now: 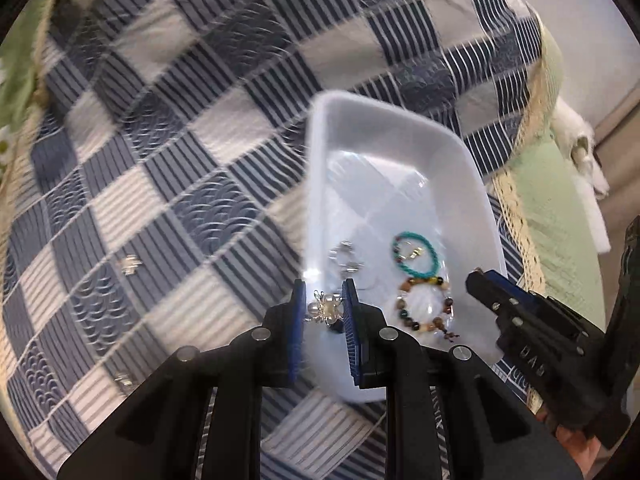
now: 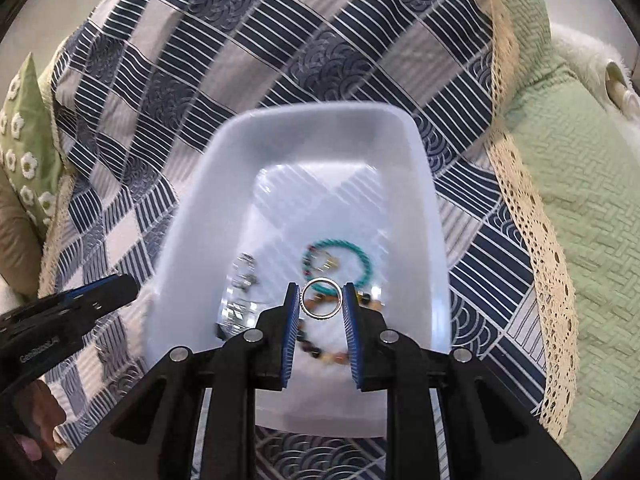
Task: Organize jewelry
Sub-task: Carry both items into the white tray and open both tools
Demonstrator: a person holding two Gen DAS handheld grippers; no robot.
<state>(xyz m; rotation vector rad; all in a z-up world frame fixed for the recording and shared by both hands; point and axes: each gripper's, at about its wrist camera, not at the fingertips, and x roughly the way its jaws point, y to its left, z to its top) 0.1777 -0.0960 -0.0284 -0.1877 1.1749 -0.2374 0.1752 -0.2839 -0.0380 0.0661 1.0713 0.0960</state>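
Note:
A white plastic tray (image 1: 320, 152) (image 2: 200, 216) lies on a blue patchwork quilt. Inside it are a teal bracelet (image 1: 416, 254) (image 2: 360, 258), a brown beaded bracelet (image 1: 426, 306) (image 2: 320, 354) and silver pieces (image 1: 346, 258) (image 2: 242, 284). My left gripper (image 1: 323, 308) is shut on a silver pearl brooch (image 1: 325, 309) over the tray's near left rim. Above the tray's middle, my right gripper (image 2: 321, 302) is shut on a silver ring (image 2: 321, 302). The right gripper (image 1: 480, 280) also shows beside the tray in the left wrist view, and the left gripper (image 2: 132, 282) in the right wrist view.
Two small silver pieces (image 1: 130, 264) (image 1: 122, 380) lie on the quilt (image 1: 180, 140) left of the tray. A green blanket with cream lace edging (image 2: 580, 200) runs along the right. A green flowered cushion (image 2: 24, 152) sits far left.

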